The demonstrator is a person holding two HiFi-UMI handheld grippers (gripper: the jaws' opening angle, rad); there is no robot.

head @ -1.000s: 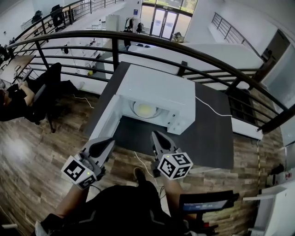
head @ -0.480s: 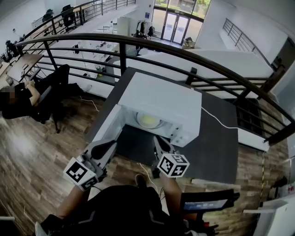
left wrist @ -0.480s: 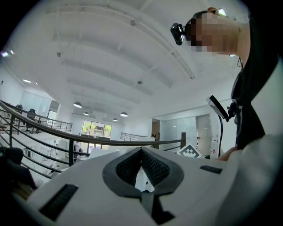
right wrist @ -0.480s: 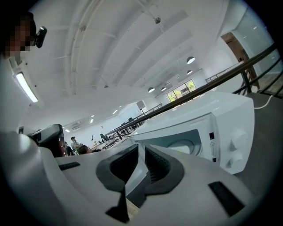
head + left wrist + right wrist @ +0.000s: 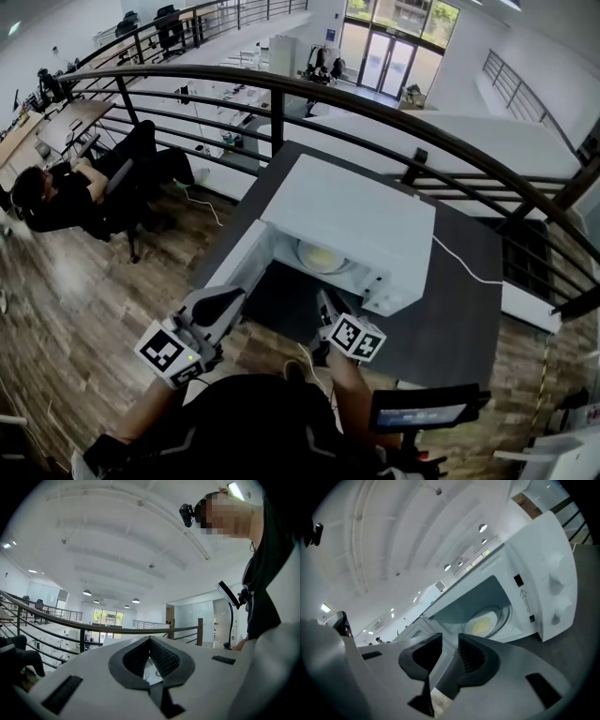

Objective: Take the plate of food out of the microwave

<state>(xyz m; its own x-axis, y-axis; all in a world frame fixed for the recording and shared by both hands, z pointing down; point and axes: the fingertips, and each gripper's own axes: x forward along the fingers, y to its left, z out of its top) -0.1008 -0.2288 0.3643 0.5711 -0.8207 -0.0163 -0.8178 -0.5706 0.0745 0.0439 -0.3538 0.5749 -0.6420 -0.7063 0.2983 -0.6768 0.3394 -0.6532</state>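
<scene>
A white microwave (image 5: pixel 352 220) stands on a dark table (image 5: pixel 441 305), its door (image 5: pixel 239 261) swung open to the left. Inside lies a plate of yellow food (image 5: pixel 322 255), which the right gripper view shows on the glass turntable (image 5: pixel 484 620). My right gripper (image 5: pixel 326 302) hovers low before the opening, a short way from the plate. Its jaws (image 5: pixel 450 641) have just been opening and stand a little apart with nothing between them. My left gripper (image 5: pixel 221 304) hangs beside the door's outer edge; its tips (image 5: pixel 149 639) meet, holding nothing.
A curved black railing (image 5: pixel 375 101) runs behind the table, with a drop to a lower floor beyond it. A white cable (image 5: pixel 461 265) trails from the microwave's right side. A person sits on a chair (image 5: pixel 56 192) at the far left.
My right gripper has sunk and moved closer to the microwave's opening, rolling as it went, and its jaws have parted. My left gripper has shifted a little beside the door.
</scene>
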